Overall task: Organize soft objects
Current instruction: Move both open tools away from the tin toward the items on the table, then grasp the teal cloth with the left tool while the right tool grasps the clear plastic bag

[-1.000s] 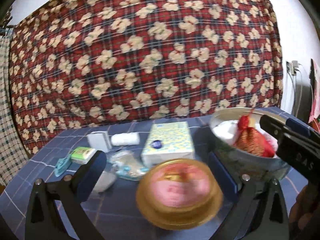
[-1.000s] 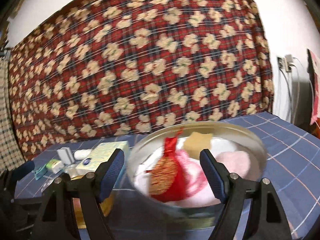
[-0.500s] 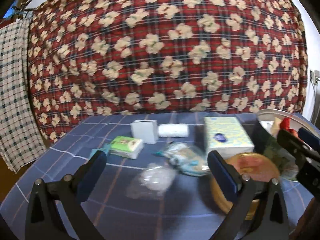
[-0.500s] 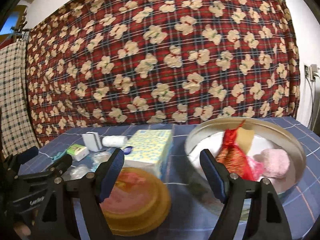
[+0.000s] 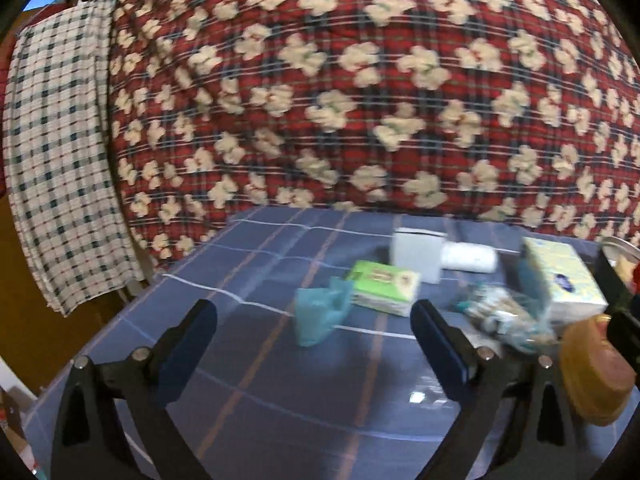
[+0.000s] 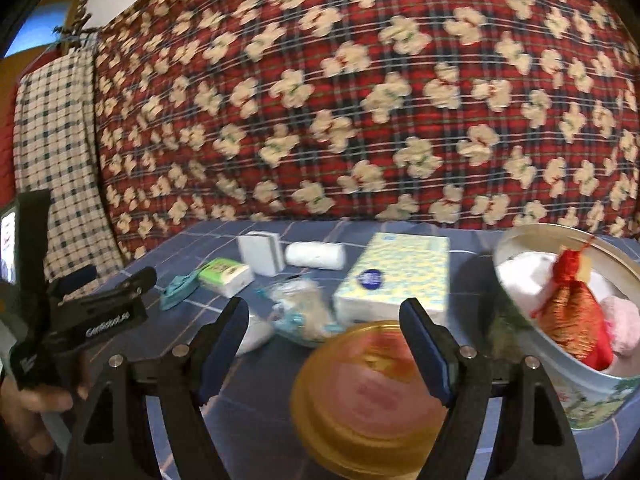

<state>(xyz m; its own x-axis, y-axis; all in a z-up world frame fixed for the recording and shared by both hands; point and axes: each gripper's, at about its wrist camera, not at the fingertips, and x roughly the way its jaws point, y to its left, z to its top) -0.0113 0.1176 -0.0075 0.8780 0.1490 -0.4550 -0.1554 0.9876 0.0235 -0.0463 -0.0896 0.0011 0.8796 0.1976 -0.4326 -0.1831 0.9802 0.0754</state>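
Observation:
My left gripper (image 5: 312, 312) is open and holds nothing, hanging over the blue checked tablecloth (image 5: 248, 364). Just beyond its fingers lie a crumpled teal cloth (image 5: 320, 318) and a green tissue pack (image 5: 384, 286). My right gripper (image 6: 324, 312) is open too, with nothing between its fingers, just above a gold lid (image 6: 368, 392) and a clear crinkled bag (image 6: 300, 312). To the right stands a round tin (image 6: 580, 384) holding a red-gold pouch (image 6: 572, 312), a pink soft thing (image 6: 624, 324) and white stuff. In the right wrist view the left gripper (image 6: 114, 276) shows at the left edge.
A white box (image 6: 260, 254), a white roll (image 6: 316, 255) and a yellow-patterned tissue box (image 6: 396, 276) sit at the back of the table. A red flowered quilt (image 5: 360, 100) rises behind it and a checked cloth (image 5: 60, 160) hangs at the left. The table's left edge (image 5: 120, 316) is near.
Both grippers have swung left across the table. The left went from above the gold lid to the teal cloth. The right went from the tin to the lid. Both stayed open.

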